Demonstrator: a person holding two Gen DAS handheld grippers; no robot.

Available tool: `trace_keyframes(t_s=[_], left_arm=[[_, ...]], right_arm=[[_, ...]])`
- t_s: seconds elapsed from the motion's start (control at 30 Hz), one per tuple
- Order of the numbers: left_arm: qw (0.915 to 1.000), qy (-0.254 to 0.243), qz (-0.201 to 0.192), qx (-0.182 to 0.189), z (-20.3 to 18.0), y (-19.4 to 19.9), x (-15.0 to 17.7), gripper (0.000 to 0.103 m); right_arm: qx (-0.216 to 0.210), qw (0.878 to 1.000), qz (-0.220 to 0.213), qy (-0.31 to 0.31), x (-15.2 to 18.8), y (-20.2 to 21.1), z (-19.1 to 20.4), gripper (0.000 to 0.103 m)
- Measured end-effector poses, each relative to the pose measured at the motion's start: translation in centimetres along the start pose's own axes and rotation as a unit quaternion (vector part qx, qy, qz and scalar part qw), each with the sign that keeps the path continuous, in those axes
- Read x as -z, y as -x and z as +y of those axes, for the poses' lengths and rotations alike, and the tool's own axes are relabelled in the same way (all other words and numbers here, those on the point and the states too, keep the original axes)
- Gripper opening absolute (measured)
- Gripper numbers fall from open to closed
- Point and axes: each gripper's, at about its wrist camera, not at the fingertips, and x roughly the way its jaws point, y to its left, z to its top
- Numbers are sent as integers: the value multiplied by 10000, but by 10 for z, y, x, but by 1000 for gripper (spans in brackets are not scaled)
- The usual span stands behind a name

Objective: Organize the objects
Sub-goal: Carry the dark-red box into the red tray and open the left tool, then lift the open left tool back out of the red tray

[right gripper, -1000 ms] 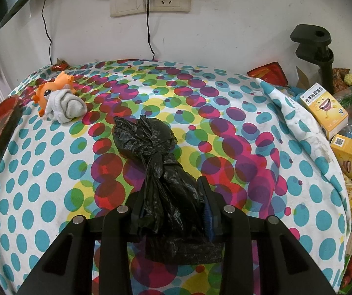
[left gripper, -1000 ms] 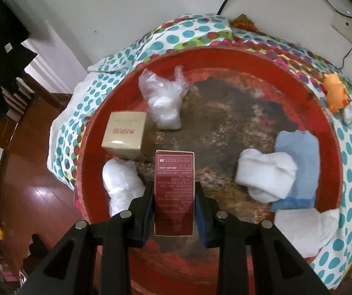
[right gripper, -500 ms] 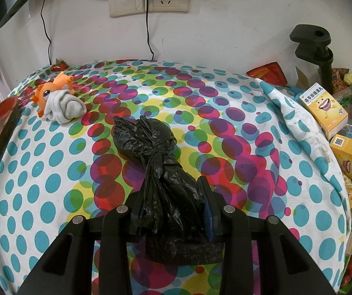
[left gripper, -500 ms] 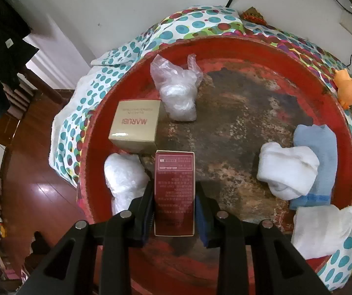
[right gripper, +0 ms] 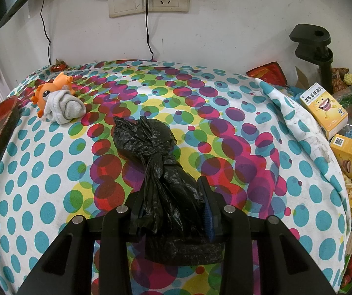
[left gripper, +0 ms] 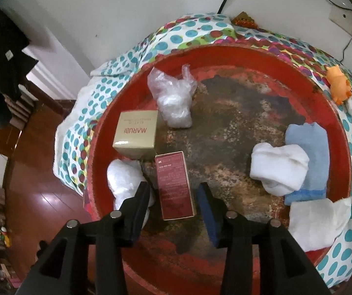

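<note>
In the left wrist view a dark red box [left gripper: 175, 185] lies flat in the round red tray [left gripper: 257, 56], next to a gold MARUBI box [left gripper: 136, 135]. My left gripper [left gripper: 174, 191] is open, its fingers apart on either side of the red box without touching it. In the right wrist view my right gripper [right gripper: 173, 196] is shut on a crumpled black plastic bag [right gripper: 156, 162], which trails forward over the polka-dot cloth [right gripper: 249, 147].
The tray also holds two white plastic bags [left gripper: 173, 100], [left gripper: 124, 179], a white sock [left gripper: 279, 169], a blue cloth [left gripper: 311, 157] and a white cloth [left gripper: 318, 221]. An orange toy [right gripper: 53, 88] with a grey sock [right gripper: 65, 105] lies on the cloth. Yellow boxes [right gripper: 323, 108] stand at the right edge.
My left gripper has opened and let go of the red box, which now lies in the tray by the gold box. The right gripper has not moved.
</note>
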Motion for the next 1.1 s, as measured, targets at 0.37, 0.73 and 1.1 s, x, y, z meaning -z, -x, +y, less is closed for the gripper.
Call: trace_keyframes(t_s=[0.37, 0.73, 1.1], left_arm=[[9985, -19, -505, 191, -14, 34, 25, 42], [9951, -75, -958, 249, -33, 55, 75, 42], [9925, -152, -1196, 190, -29, 69, 89, 42]], right_arm=[[-5, 10000, 0, -1, 0, 0, -1, 34], [81, 10000, 10, -3, -2, -1, -3, 38], [177, 9998, 21, -45, -2, -1, -6, 44]])
